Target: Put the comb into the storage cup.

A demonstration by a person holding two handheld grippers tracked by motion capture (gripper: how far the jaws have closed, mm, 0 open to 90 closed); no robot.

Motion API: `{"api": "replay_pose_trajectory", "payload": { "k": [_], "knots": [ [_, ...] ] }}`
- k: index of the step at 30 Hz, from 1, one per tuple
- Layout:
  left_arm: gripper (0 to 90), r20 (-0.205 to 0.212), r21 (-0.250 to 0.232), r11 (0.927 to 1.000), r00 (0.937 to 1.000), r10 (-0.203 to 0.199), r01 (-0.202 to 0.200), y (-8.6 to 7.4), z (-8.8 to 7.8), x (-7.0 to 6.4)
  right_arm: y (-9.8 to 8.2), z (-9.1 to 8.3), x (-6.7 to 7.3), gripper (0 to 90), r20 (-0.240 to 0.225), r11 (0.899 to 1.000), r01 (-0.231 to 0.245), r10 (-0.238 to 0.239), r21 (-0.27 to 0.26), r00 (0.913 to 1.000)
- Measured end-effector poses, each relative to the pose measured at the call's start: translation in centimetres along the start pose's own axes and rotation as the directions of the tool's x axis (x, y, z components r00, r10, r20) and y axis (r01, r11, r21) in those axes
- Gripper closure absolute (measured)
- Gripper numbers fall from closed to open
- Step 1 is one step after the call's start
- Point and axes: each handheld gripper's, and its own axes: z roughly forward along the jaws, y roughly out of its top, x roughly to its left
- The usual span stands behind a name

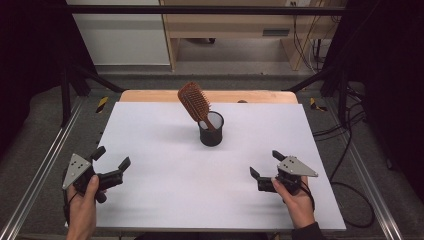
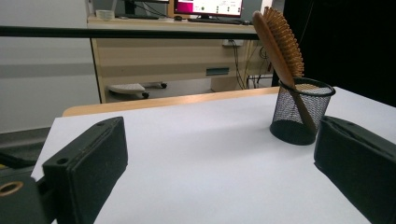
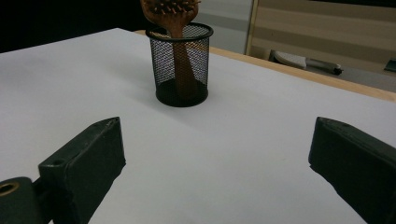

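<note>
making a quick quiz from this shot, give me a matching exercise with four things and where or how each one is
Things:
1. hairbrush
2. mesh cup
3. left gripper
4. right gripper

States:
A. open, at the table's near right
B. upright, mid-table toward the far edge
C. handle down, leaning in the cup
D. open, at the table's near left

Pairs: 1-C, 2-B, 3-D, 4-A

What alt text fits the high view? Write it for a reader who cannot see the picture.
A wooden hairbrush stands handle-down and leaning left in a black mesh cup near the far middle of a white table. At the near edge a person holds the left gripper and the right gripper, both open and apart from the cup.
</note>
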Motion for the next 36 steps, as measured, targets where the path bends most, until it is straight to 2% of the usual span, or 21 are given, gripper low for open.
{"api": "replay_pose_trajectory", "payload": {
  "k": [2, 8, 14, 17, 23, 26, 29, 32, 36],
  "knots": [
    [3.2, 0.002, -0.003, 1.0000, 1.0000, -0.002, 0.002, -0.1, -0.2, 0.0, 0.0, -0.1, -0.1, 3.8, 0.004, 1.000, 0.000, 0.000, -0.009, 1.0000],
    [3.4, 0.024, 0.004, 0.9995, 0.9992, 0.031, -0.032, -0.5, -0.3, -0.3, -0.1, -0.6, -0.7, 3.8, 0.015, 0.999, 0.003, -0.002, -0.034, 0.9999],
    [3.4, 0.041, 0.011, 0.9997, 0.9989, 0.022, -0.022, -1.0, -0.2, -0.4, -0.5, -1.3, -1.5, 5.9, 0.017, 0.999, -0.010, 0.010, -0.042, 0.9998],
    [3.6, 0.032, -0.001, 0.9998, 0.9992, 0.022, -0.022, -1.2, -0.4, -0.4, -0.7, -1.5, -1.7, 5.8, 0.014, 0.999, -0.005, 0.005, -0.043, 0.9999],
    [3.4, 0.028, -0.006, 1.0000, 0.9996, 0.000, 0.000, -1.7, -1.2, -0.3, -0.9, -1.8, -1.8, 3.5, 0.011, 0.998, 0.002, -0.002, -0.062, 0.9999],
    [3.2, 0.037, -0.005, 0.9995, 0.9989, -0.030, 0.030, -2.0, -1.6, -0.4, -1.2, -2.1, -2.2, 3.1, 0.006, 0.998, -0.004, 0.004, -0.058, 1.0000],
    [3.1, 0.034, -0.017, 0.9988, 0.9984, -0.046, 0.047, -2.0, -2.1, -0.7, -1.4, -2.6, -2.7, 3.1, 0.009, 0.997, -0.026, 0.027, -0.068, 0.9996],
    [3.1, 0.030, -0.028, 0.9988, 0.9988, -0.040, 0.041, -1.7, -2.7, -1.2, -1.7, -3.1, -3.1, 3.0, 0.017, 0.996, -0.043, 0.045, -0.077, 0.9988],
    [3.0, 0.032, -0.025, 0.9971, 0.9970, -0.071, 0.072, -1.9, -2.6, -1.3, -2.0, -3.7, -3.6, 2.8, 0.029, 0.995, -0.055, 0.058, -0.084, 0.9979]
  ]
}}
